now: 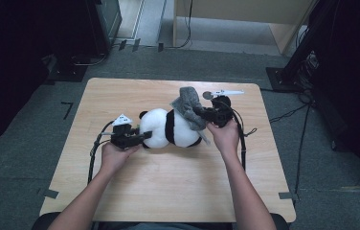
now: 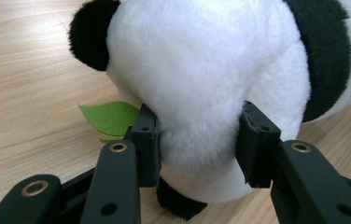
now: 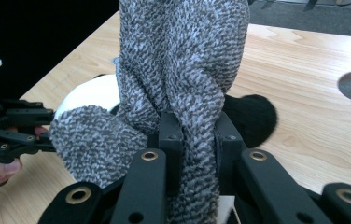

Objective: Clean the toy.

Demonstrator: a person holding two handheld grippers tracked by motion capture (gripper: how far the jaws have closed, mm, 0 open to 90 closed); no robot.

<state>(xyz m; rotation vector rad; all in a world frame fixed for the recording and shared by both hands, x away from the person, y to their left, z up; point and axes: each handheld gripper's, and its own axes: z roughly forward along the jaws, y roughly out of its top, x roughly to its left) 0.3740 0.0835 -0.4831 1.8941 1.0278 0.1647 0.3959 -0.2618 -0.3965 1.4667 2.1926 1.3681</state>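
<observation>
Lying on its side near the middle of the wooden table (image 1: pixel 135 191): plush panda (image 1: pixel 168 128), round white head toward the left, body toward the right. Soft white pile on head and belly, a broad black band across the shoulders, one black ear (image 2: pixel 89 35) standing out at the top of the head, black paw tucked under the chin in the left gripper view. Green felt leaf (image 2: pixel 110 116) flat on the wood just beside the head.

Clamped on the panda's white muzzle: left gripper (image 2: pixel 197 140), jaws partly closed, pads sunk into the plush on both sides so the fur bulges between them. Seen from above, left gripper (image 1: pixel 137 137) lying level on the table at the head end, hand wrapped around its body.

Pinched tight on grey knitted cloth (image 3: pixel 183 74): right gripper (image 3: pixel 197 140), jaws nearly together with only the bunched fabric between. Speckled grey-and-white knit, coarse loops, gathered into a thick fold that rises above the jaws and drapes down over the panda's body. In the high view, cloth (image 1: pixel 187 103) held up over the panda's rear half, right gripper (image 1: pixel 199 112) just beside it at the far right of the toy.
</observation>
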